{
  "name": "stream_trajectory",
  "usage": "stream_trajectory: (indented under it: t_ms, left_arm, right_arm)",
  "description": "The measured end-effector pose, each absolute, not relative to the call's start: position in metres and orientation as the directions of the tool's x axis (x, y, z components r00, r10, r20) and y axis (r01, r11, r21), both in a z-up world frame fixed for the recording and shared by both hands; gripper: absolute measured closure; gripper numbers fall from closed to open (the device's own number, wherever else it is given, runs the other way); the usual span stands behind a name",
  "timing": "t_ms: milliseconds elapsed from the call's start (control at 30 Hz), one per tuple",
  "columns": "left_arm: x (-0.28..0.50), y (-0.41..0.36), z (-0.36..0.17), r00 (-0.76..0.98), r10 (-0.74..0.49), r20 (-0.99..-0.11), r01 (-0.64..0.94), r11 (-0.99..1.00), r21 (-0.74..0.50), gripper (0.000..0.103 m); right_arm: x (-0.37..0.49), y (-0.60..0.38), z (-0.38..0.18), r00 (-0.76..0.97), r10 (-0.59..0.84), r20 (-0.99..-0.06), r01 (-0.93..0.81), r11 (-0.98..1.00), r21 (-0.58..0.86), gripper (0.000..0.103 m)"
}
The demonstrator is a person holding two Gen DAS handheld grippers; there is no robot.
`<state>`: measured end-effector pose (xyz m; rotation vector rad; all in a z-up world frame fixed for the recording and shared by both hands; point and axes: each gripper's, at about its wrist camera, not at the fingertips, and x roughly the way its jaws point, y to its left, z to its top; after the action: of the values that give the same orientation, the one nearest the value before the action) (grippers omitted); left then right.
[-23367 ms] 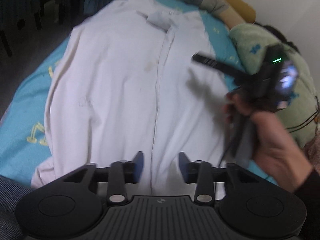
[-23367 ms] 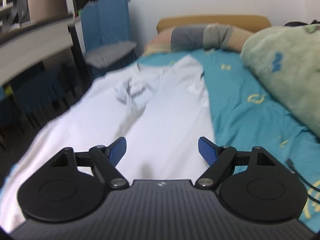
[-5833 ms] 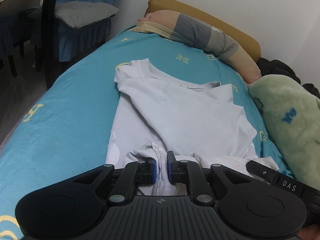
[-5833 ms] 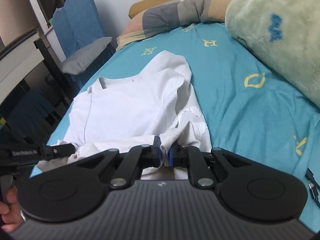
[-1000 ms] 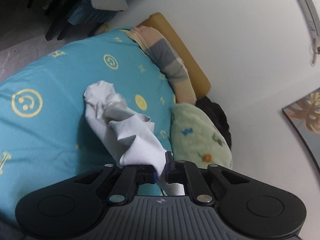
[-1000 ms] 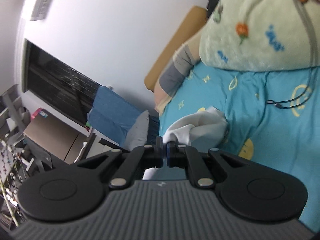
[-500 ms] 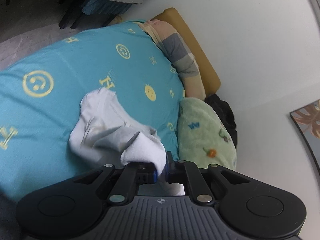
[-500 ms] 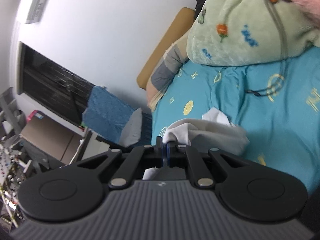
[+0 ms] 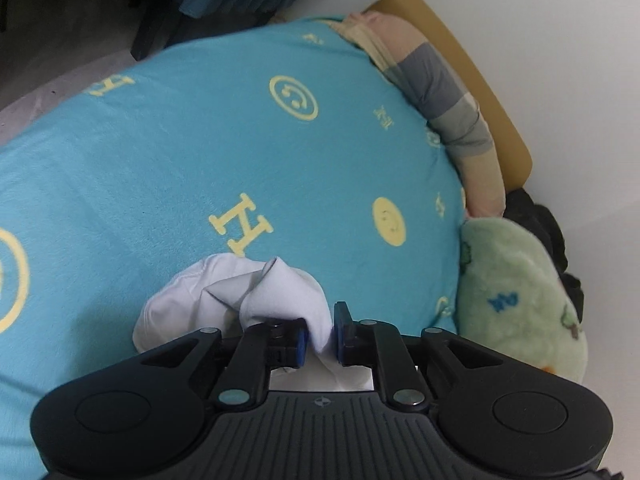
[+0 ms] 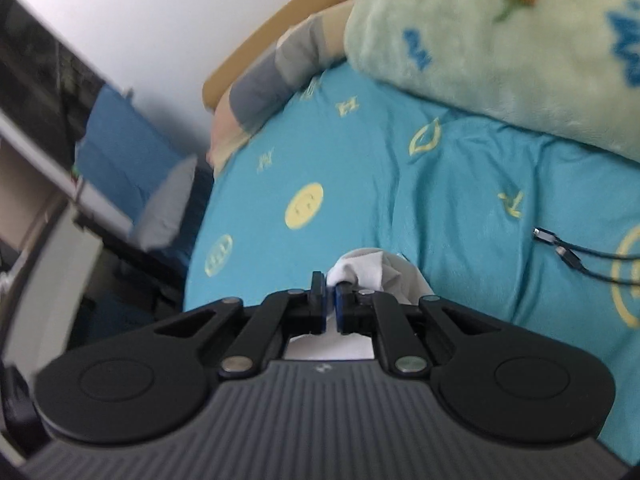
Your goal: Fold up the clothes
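Observation:
The white shirt (image 9: 256,296) is bunched up right in front of my left gripper (image 9: 320,336), which is shut on a fold of it over the turquoise bed sheet (image 9: 200,152). In the right wrist view my right gripper (image 10: 329,294) is shut on another bunched part of the white shirt (image 10: 376,272), just above the sheet (image 10: 460,200). Most of the shirt is hidden beneath both grippers.
A striped pillow (image 9: 440,80) lies against the headboard (image 9: 480,92). A green plush blanket (image 10: 500,40) is piled on the right of the bed; it also shows in the left wrist view (image 9: 520,296). Black cables (image 10: 568,254) lie on the sheet. A blue-covered chair (image 10: 120,148) stands beside the bed.
Both grippers have pulled the shirt back toward me and lower over the bed. The shirt hung stretched out before and is now bunched close under the fingers.

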<state>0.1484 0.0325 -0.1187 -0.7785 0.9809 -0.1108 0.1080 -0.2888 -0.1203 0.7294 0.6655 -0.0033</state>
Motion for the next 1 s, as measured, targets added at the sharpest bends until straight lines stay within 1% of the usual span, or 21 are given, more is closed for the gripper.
stream_trajectory:
  t_ms: [33,67,133,167,200,233,267,300,333,367,433,567,633,767,867,900,933,967,1000]
  left_arm:
    - [0.149,0.033,-0.123,0.572,-0.425,-0.701,-0.241,0.730,-0.639,0.078]
    - [0.148,0.032,-0.123,0.573,-0.434,-0.695,-0.225,0.732,-0.643,0.072]
    - [0.144,0.031,-0.123,0.576,-0.452,-0.681,-0.191,0.735,-0.651,0.045]
    - [0.141,0.030,-0.121,0.579,-0.462,-0.672,-0.173,0.735,-0.655,0.039]
    - [0.135,0.027,-0.115,0.583,-0.475,-0.659,-0.150,0.735,-0.662,0.033]
    - [0.128,0.025,-0.110,0.586,-0.489,-0.646,-0.123,0.735,-0.667,0.027]
    - [0.119,0.023,-0.104,0.586,-0.505,-0.634,-0.097,0.733,-0.673,0.025]
    - [0.109,0.021,-0.098,0.582,-0.523,-0.623,-0.072,0.730,-0.680,0.022]
    - [0.097,0.019,-0.093,0.576,-0.541,-0.613,-0.051,0.724,-0.688,0.021]
    - [0.085,0.016,-0.091,0.567,-0.559,-0.605,-0.040,0.715,-0.698,0.020]
    - [0.061,0.012,-0.091,0.543,-0.589,-0.599,-0.040,0.694,-0.719,0.019]
    - [0.021,0.008,-0.109,0.493,-0.643,-0.586,-0.089,0.633,-0.769,0.017]
    - [0.012,0.009,-0.123,0.463,-0.663,-0.589,-0.147,0.598,-0.788,0.017]
    - [0.002,0.014,-0.154,0.424,-0.698,-0.577,-0.274,0.508,-0.816,0.017]
    - [0.008,0.021,-0.163,0.470,-0.670,-0.575,-0.303,0.489,-0.818,0.017]
    - [0.011,0.023,-0.165,0.488,-0.658,-0.573,-0.309,0.483,-0.819,0.021]
    - [0.013,0.026,-0.168,0.506,-0.647,-0.570,-0.323,0.471,-0.821,0.030]
    - [0.014,0.031,-0.173,0.523,-0.637,-0.566,-0.349,0.446,-0.824,0.034]
    - [0.014,0.035,-0.177,0.540,-0.626,-0.563,-0.375,0.420,-0.826,0.040]
  right_arm:
    - [0.110,-0.289,-0.124,0.794,0.227,-0.563,0.217,0.760,0.612,0.094]
    - [0.111,-0.289,-0.126,0.792,0.236,-0.563,0.211,0.760,0.615,0.094]
    - [0.111,-0.288,-0.123,0.787,0.260,-0.560,0.190,0.762,0.620,0.092]
    - [0.110,-0.286,-0.118,0.785,0.265,-0.560,0.182,0.765,0.618,0.091]
    - [0.107,-0.284,-0.112,0.786,0.269,-0.556,0.171,0.770,0.615,0.087]
    - [0.102,-0.282,-0.106,0.787,0.277,-0.551,0.154,0.777,0.611,0.076]
    - [0.096,-0.280,-0.100,0.790,0.287,-0.542,0.136,0.780,0.611,0.065]
    - [0.088,-0.278,-0.094,0.796,0.300,-0.527,0.122,0.772,0.624,0.039]
    - [0.077,-0.277,-0.091,0.801,0.310,-0.513,0.120,0.756,0.644,0.023]
    - [0.067,-0.277,-0.087,0.806,0.319,-0.499,0.118,0.739,0.663,0.021]
    - [0.046,-0.276,-0.085,0.800,0.342,-0.492,0.134,0.697,0.704,0.021]
    - [0.004,-0.279,-0.102,0.781,0.410,-0.472,0.211,0.538,0.816,0.021]
    - [-0.012,-0.280,-0.118,0.760,0.441,-0.477,0.271,0.452,0.850,0.021]
    - [-0.024,-0.280,-0.146,0.720,0.482,-0.499,0.380,0.329,0.865,0.021]
    - [-0.015,-0.285,-0.162,0.714,0.476,-0.514,0.432,0.279,0.858,0.021]
    - [-0.012,-0.287,-0.167,0.712,0.474,-0.519,0.448,0.262,0.855,0.022]
    - [-0.010,-0.289,-0.172,0.709,0.472,-0.523,0.465,0.245,0.851,0.022]
    - [-0.007,-0.291,-0.177,0.707,0.471,-0.528,0.481,0.227,0.847,0.022]
    - [-0.004,-0.293,-0.182,0.706,0.467,-0.533,0.496,0.212,0.842,0.022]
